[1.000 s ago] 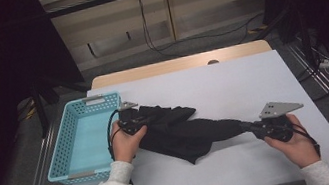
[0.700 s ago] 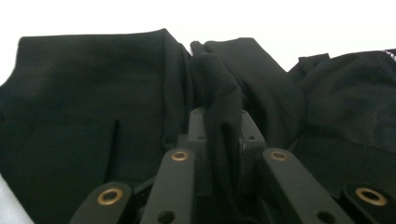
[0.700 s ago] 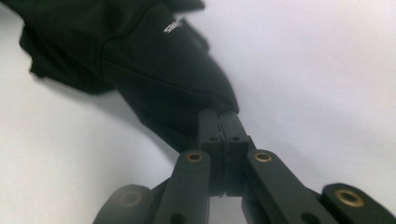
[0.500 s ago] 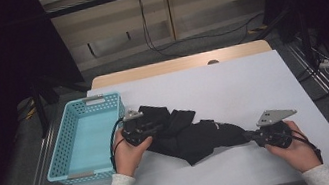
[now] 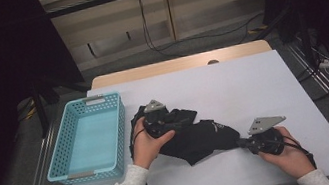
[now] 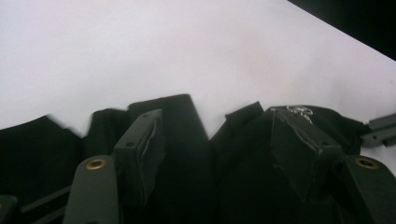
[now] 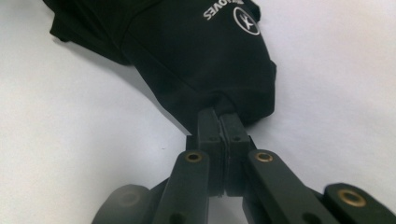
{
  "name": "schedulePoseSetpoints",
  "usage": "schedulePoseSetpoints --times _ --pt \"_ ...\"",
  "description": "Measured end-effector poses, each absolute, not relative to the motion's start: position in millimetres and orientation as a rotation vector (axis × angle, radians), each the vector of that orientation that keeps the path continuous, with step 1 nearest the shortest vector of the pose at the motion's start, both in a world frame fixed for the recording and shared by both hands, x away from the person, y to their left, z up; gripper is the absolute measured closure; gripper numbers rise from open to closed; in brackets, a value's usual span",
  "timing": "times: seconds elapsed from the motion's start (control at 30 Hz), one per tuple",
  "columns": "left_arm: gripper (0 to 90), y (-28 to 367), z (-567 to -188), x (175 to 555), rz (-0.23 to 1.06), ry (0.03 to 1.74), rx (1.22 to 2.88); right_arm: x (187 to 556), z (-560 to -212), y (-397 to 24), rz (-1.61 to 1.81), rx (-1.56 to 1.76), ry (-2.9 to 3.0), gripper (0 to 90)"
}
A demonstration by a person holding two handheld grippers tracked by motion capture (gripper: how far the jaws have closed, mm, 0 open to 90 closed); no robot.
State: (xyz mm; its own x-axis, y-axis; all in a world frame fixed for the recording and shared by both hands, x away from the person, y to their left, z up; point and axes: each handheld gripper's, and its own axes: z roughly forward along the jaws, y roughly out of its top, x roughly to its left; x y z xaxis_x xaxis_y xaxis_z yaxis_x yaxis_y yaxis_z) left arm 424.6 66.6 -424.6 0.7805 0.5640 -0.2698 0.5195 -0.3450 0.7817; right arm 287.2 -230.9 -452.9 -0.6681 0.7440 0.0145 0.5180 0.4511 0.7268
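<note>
Black fabric garment (image 5: 195, 138) bunched mid-table beside light-blue plastic basket (image 5: 86, 136). Right gripper (image 7: 218, 119) clamped on hem; left gripper (image 6: 215, 140) just opening, jaws apart over cloth. Risk: one-sided pull unfolds the cloth.

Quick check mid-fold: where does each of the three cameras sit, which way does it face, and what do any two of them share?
High view: fixed above the person's side, looking forward and down on the white table, light blue plastic basket, both hands.
Left gripper view: rides the left gripper, jaws apart, just been opening over the crumpled black fabric garment.
Right gripper view: rides the right gripper, shut on the garment's edge.
Shared: all show the garment and table.
</note>
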Motion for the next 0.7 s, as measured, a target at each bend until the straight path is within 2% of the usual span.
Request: schedulePoseSetpoints --times 0.2,0.33,0.7 --pt "37.5 52 -438 442 0.058 0.83 2.068 289 -453 -244 1.039 1.123 2.37 90.0" --pt "36.1 47 -448 448 0.012 0.855 2.097 289 -451 -256 1.016 1.196 2.343 90.0" --pt "38.1 43 -457 423 -0.035 0.741 2.151 286 -450 -268 0.967 1.232 2.31 90.0"
